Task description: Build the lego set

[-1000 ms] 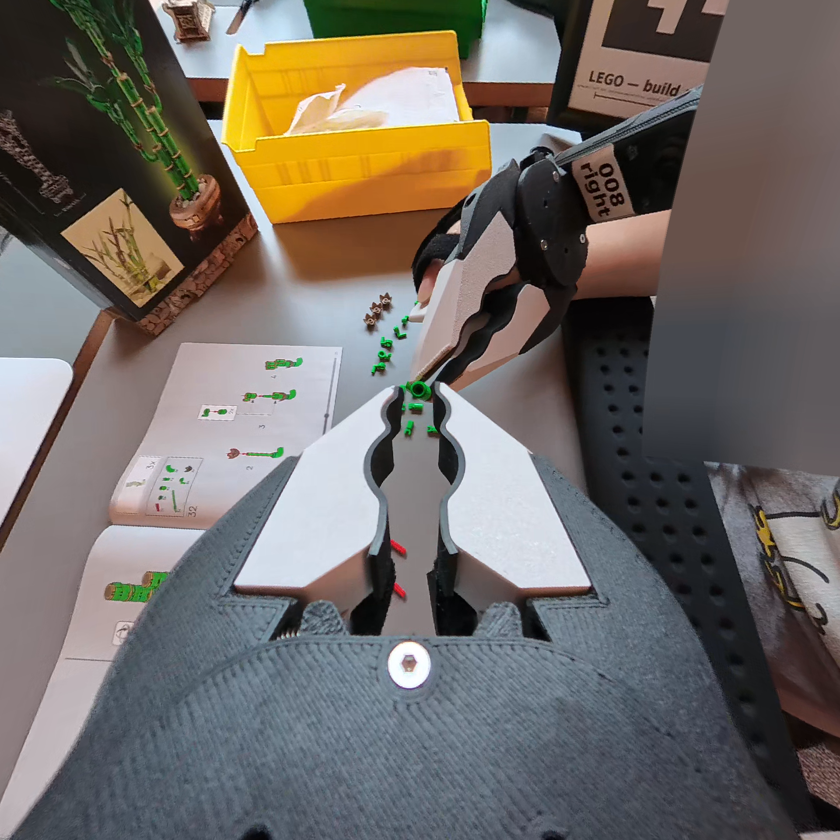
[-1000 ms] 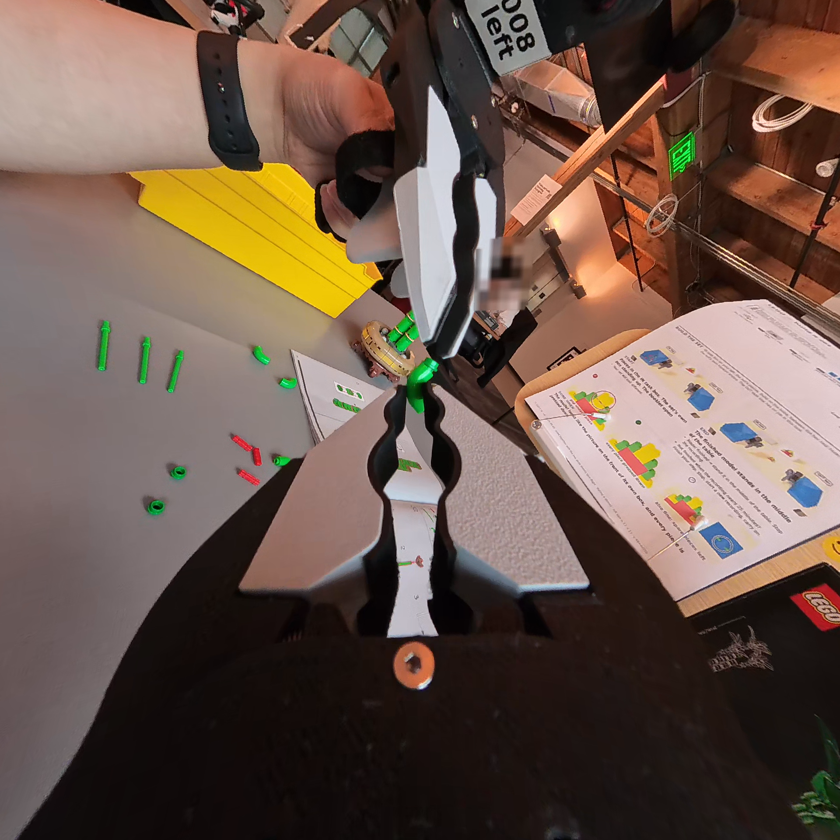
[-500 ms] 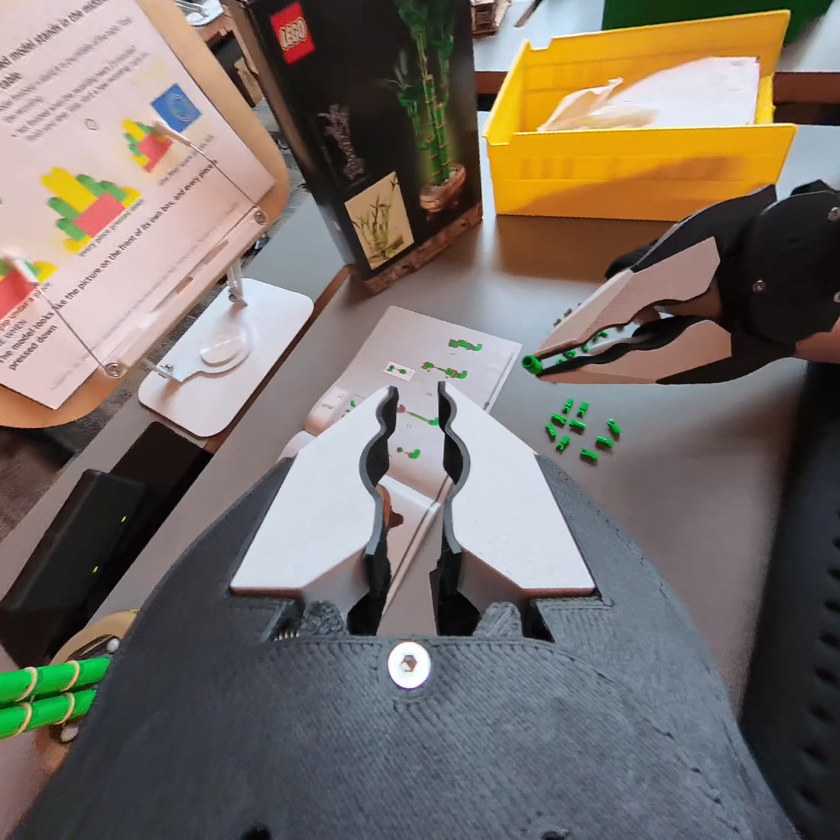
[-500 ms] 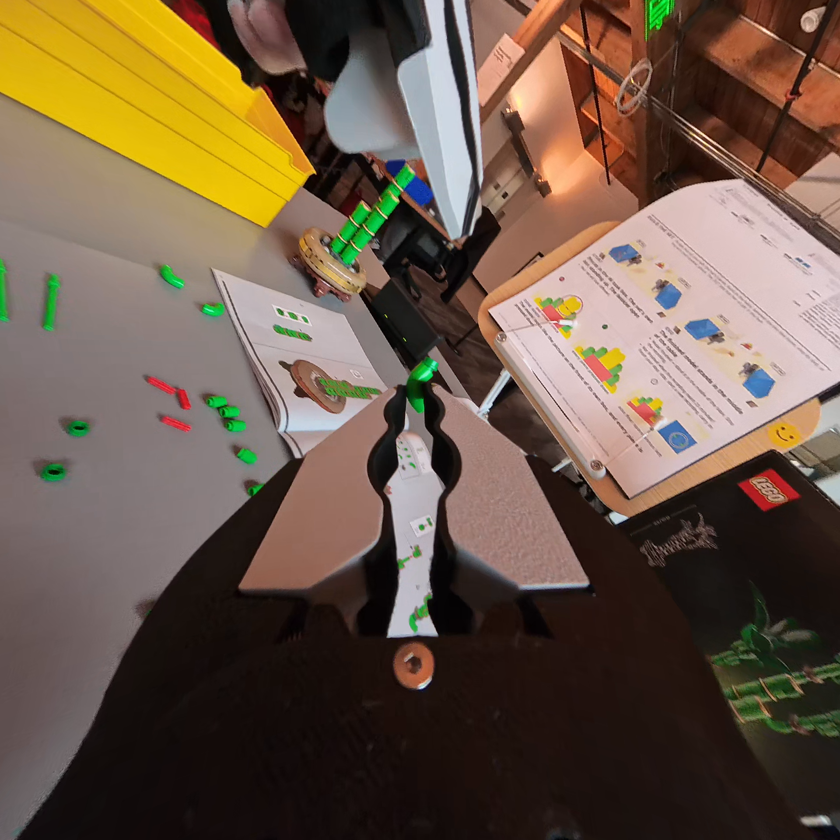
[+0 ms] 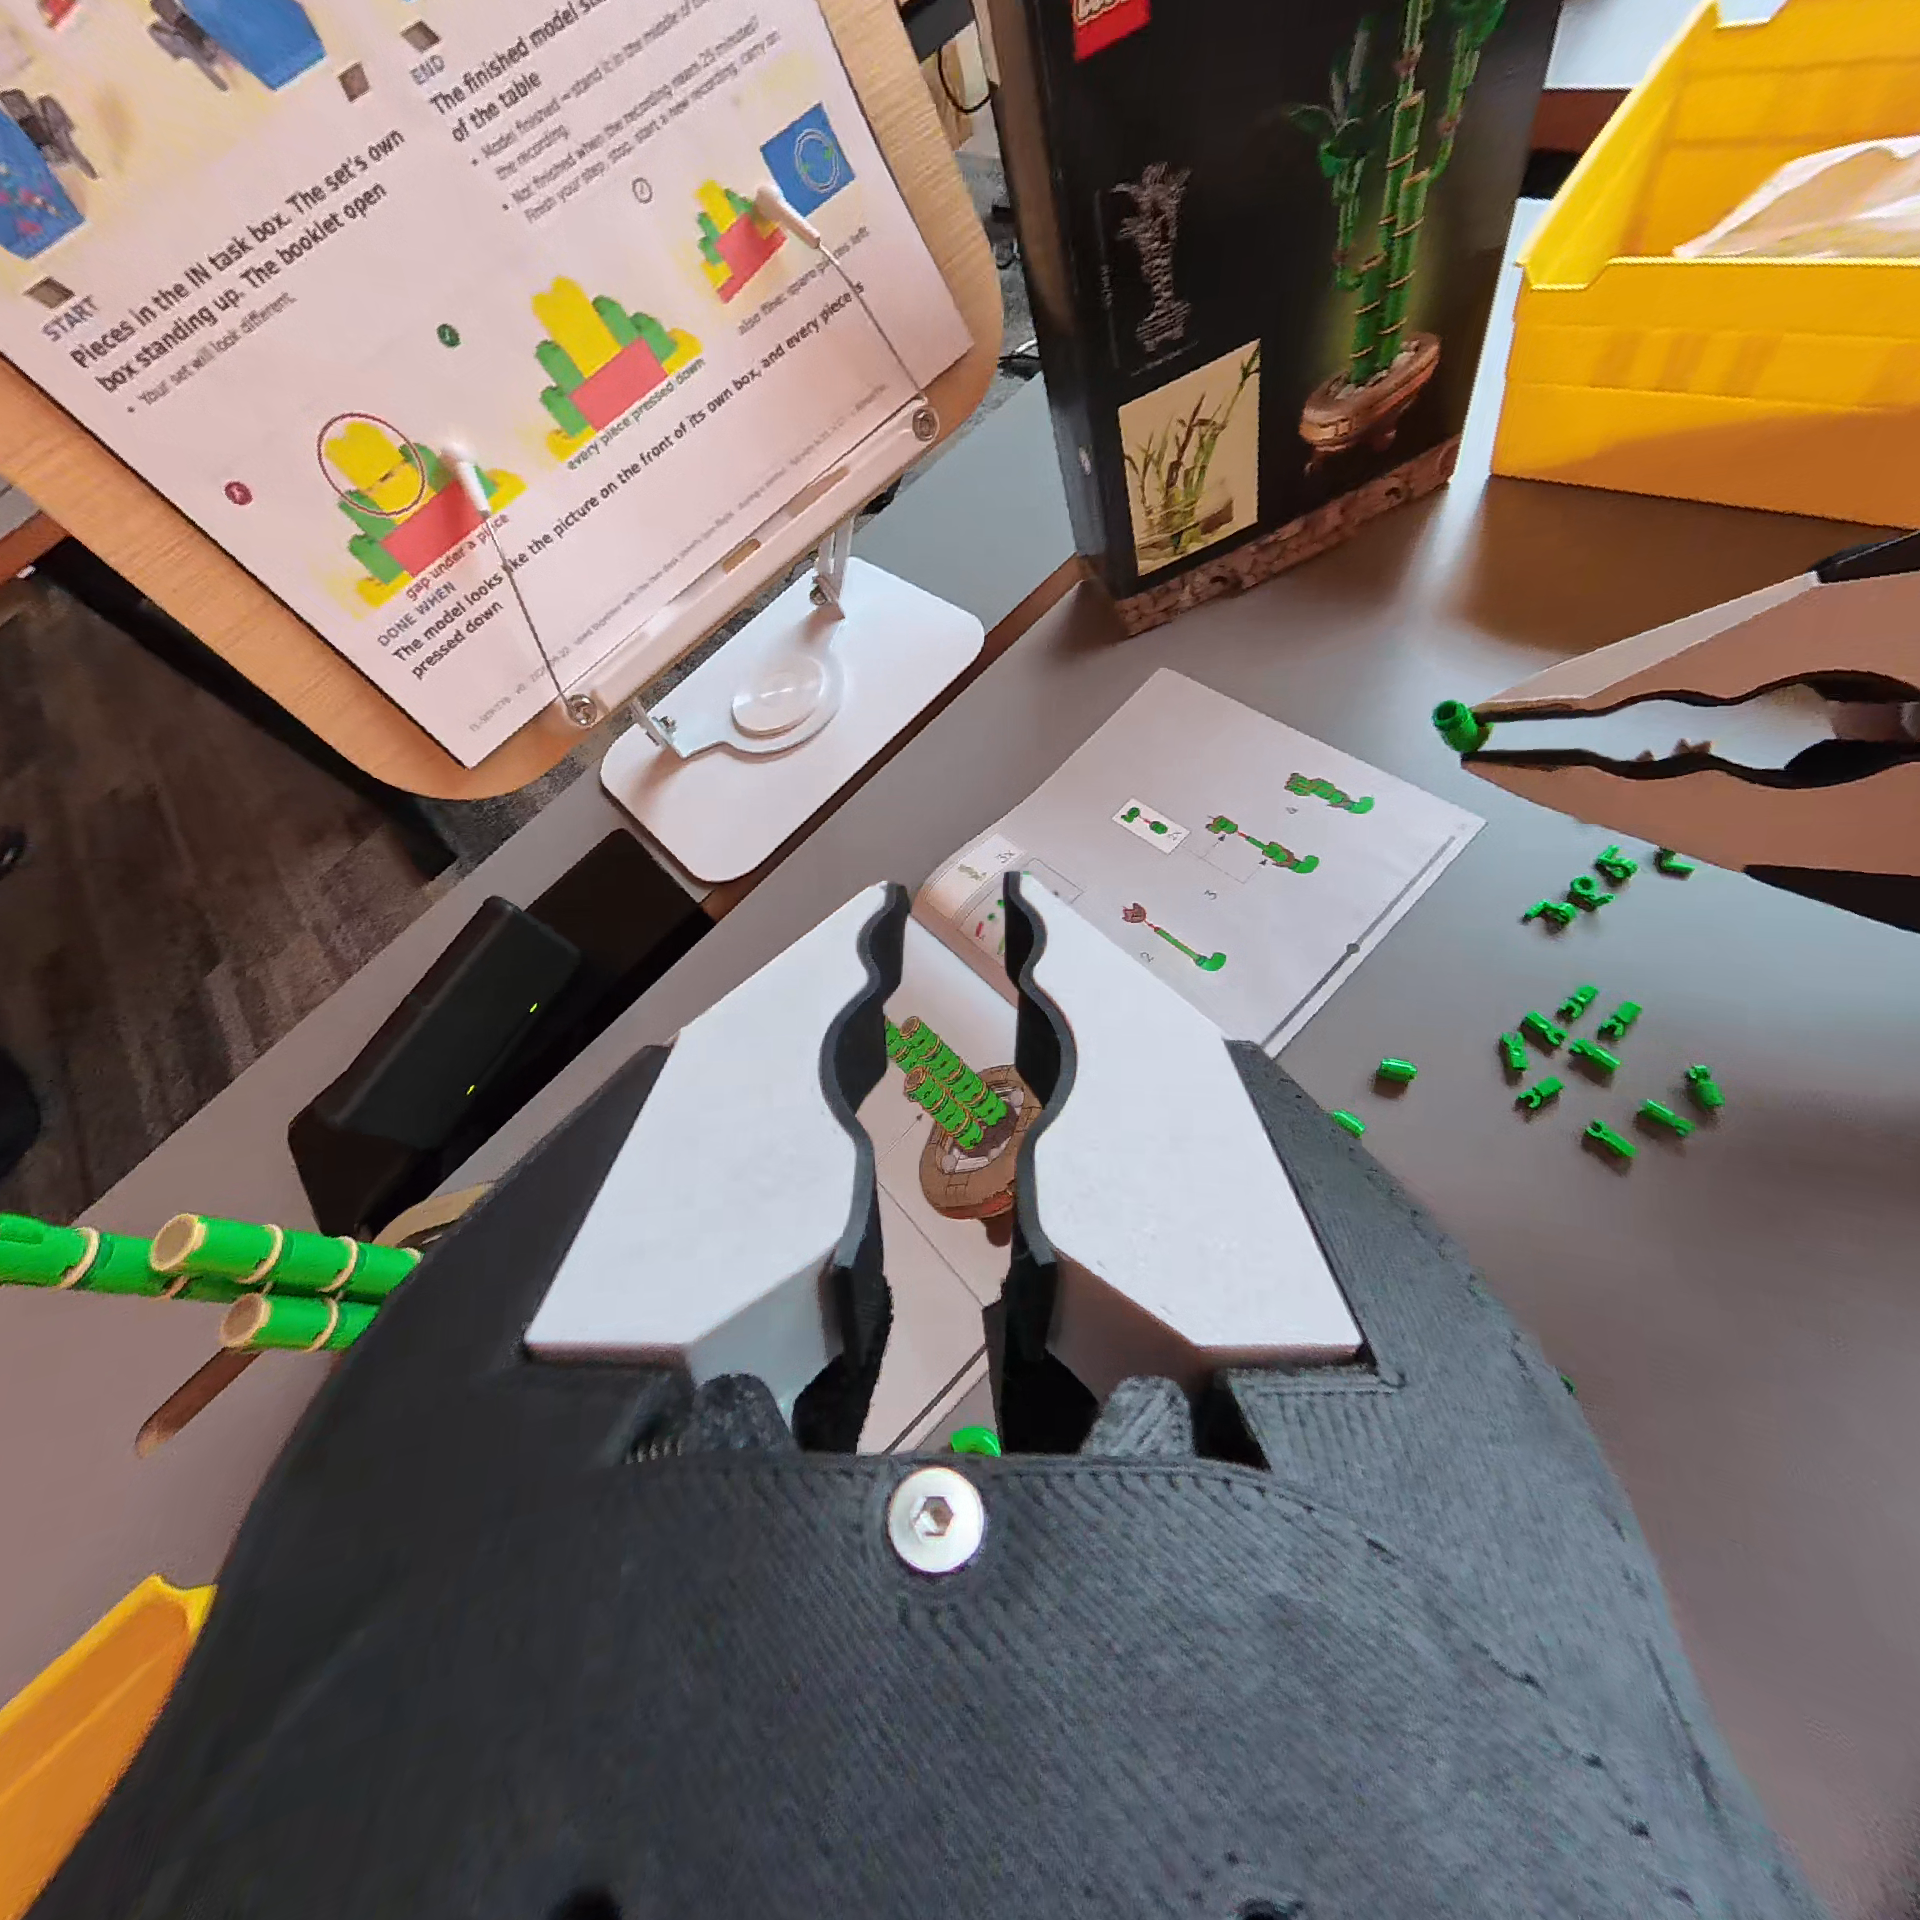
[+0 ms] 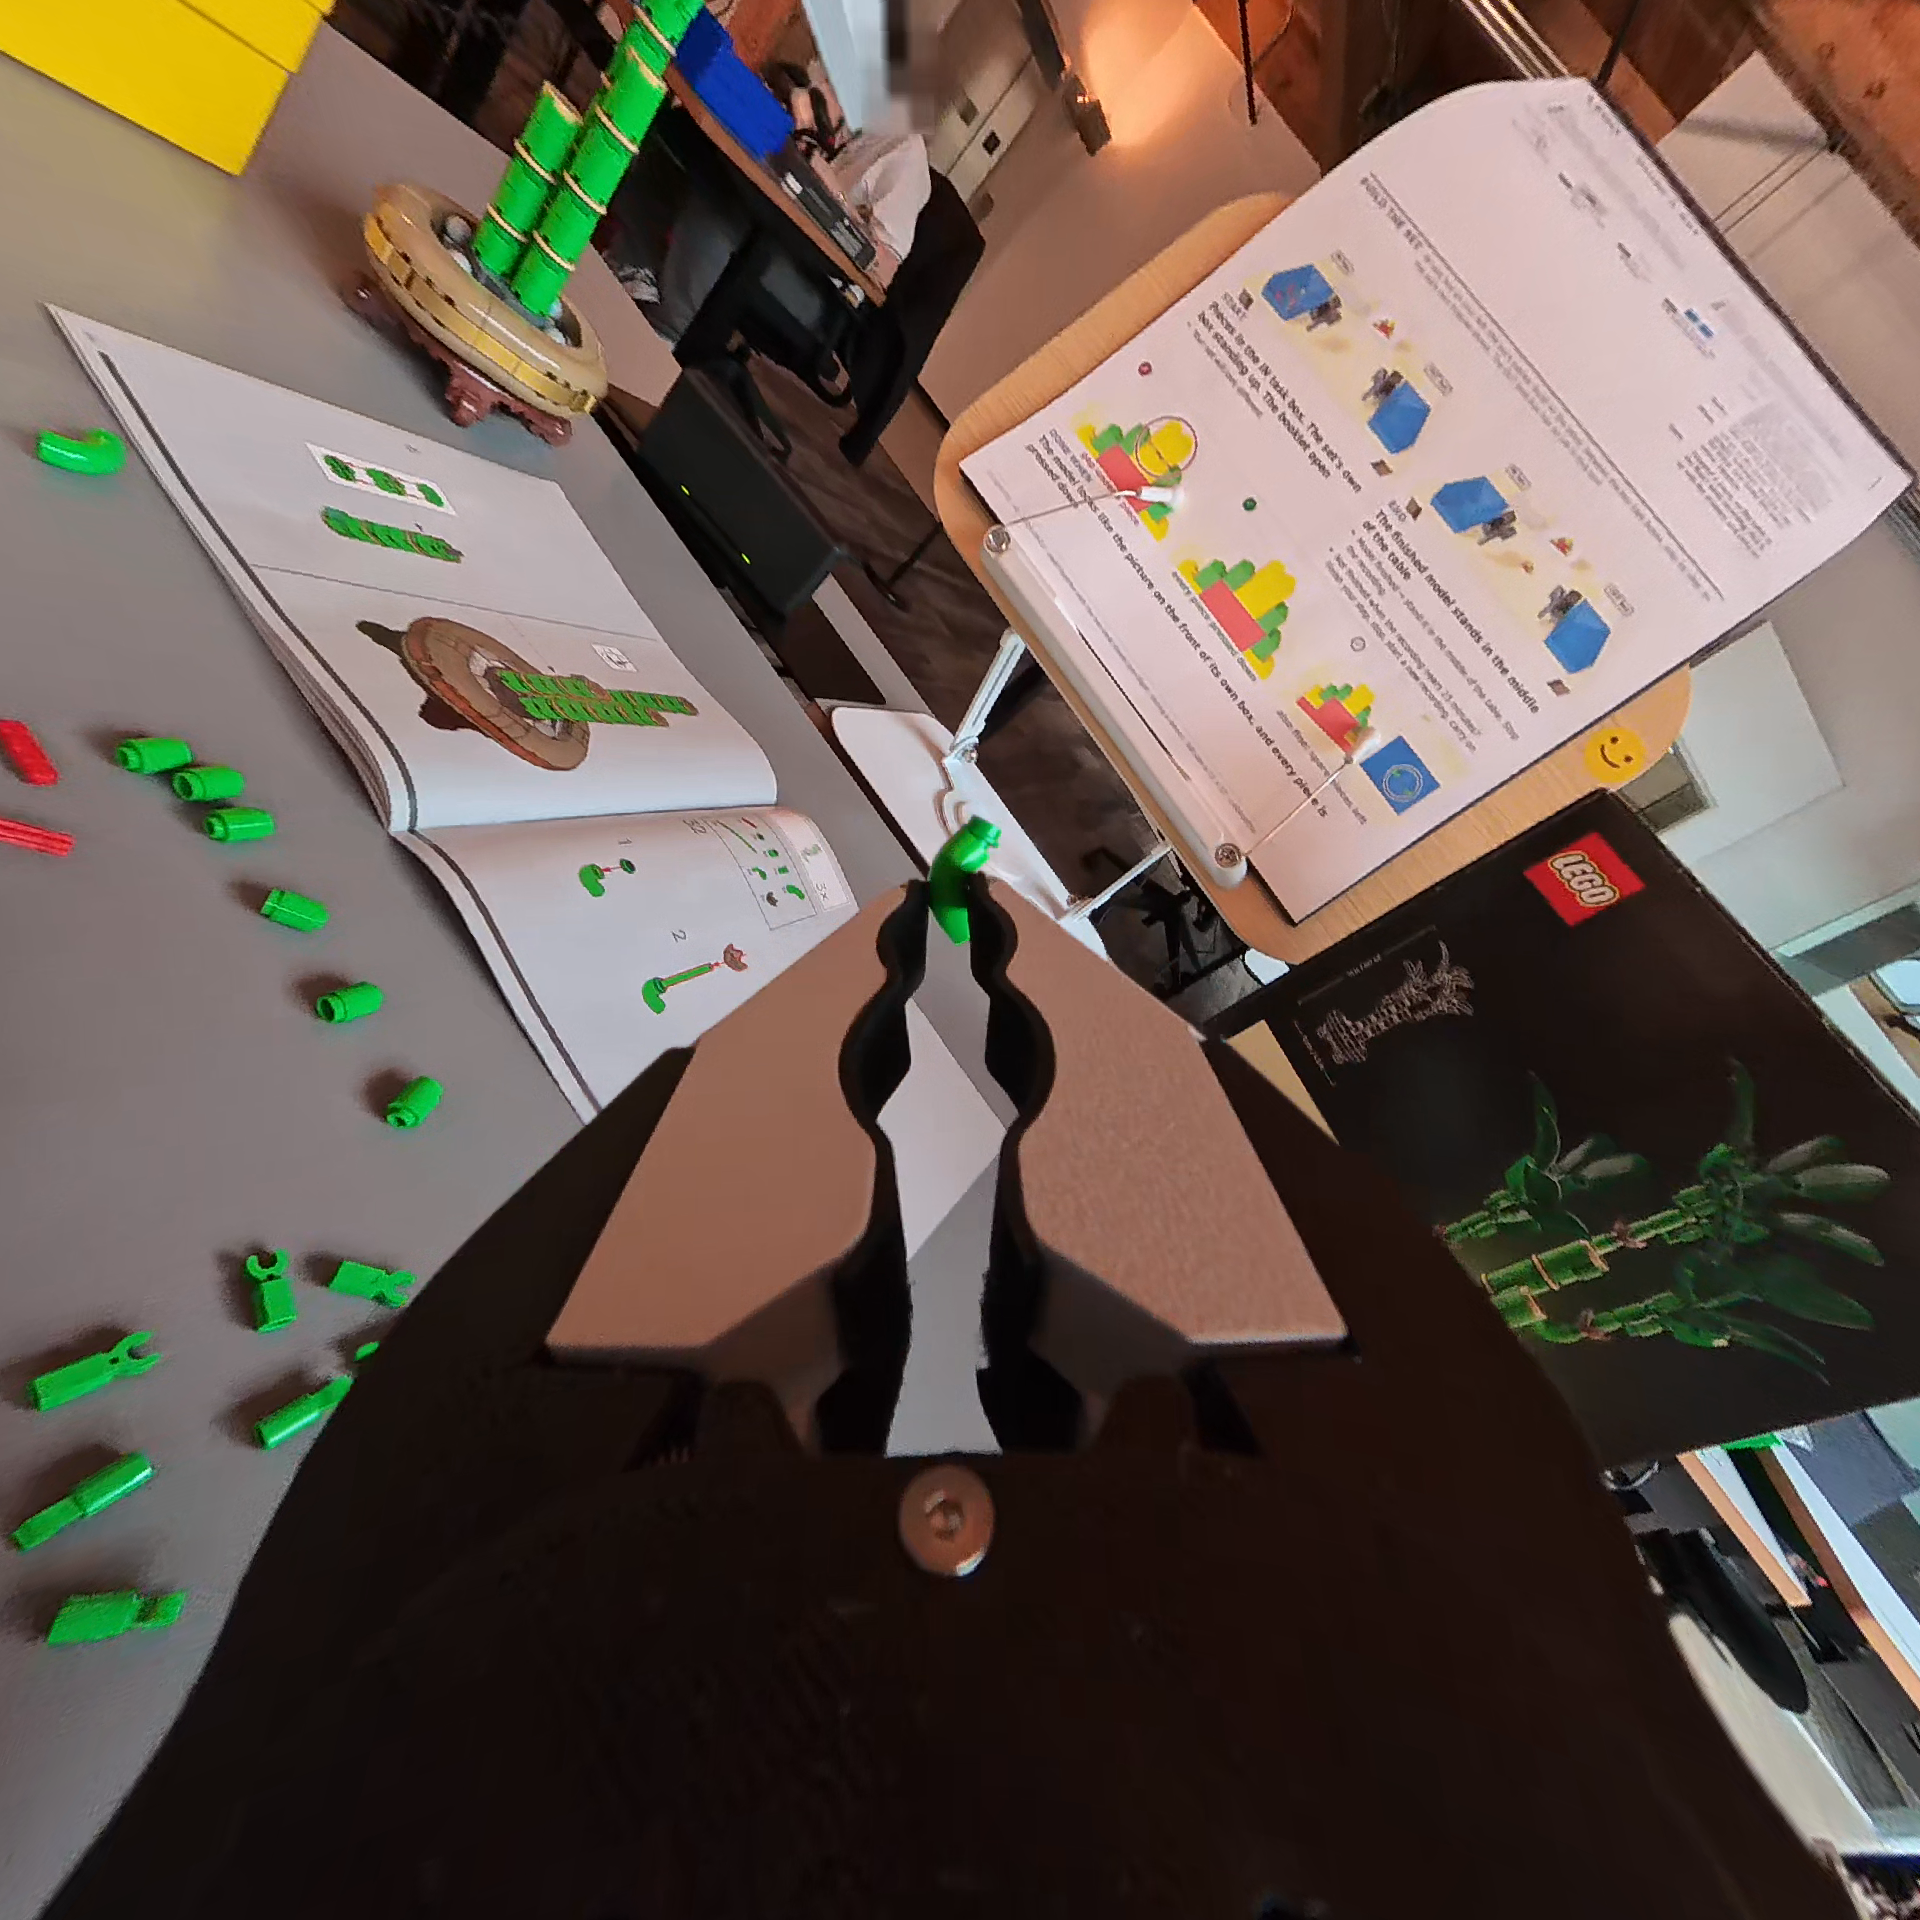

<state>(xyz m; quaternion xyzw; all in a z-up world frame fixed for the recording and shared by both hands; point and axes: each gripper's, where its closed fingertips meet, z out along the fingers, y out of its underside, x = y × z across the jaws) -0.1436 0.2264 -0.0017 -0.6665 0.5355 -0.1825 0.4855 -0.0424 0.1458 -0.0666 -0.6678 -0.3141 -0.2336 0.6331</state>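
Observation:
My right gripper (image 6: 952, 910) is shut on a small curved green piece (image 6: 961, 871) that sticks out past its tips, held above the table's far edge. It also shows at the right of the left wrist view (image 5: 1473, 740), with the green piece (image 5: 1452, 723) at its tip. My left gripper (image 5: 954, 891) is open and empty above the open instruction booklet (image 5: 1226, 831). The bamboo model (image 6: 540, 197), green stalks on a round tan base, stands at the booklet's (image 6: 468, 623) far end; its stalks (image 5: 208, 1270) show at the left.
Several loose green pieces (image 5: 1590, 1060) lie right of the booklet and also on the grey table (image 6: 312, 997), with red pins (image 6: 26, 750). The black set box (image 5: 1247, 312), a yellow bin (image 5: 1714, 343) and an instruction sheet on a white stand (image 5: 468, 312) stand behind. About 15 cm separates my left fingertips from my right. The bamboo model (image 6: 540, 197) lies some 30 cm from my left tips, 40 cm from my right tips.
The two grippers, tip to tip a second ago, have come apart. My left gripper swung left over the booklet. My right gripper kept the green piece and turned toward the stand.

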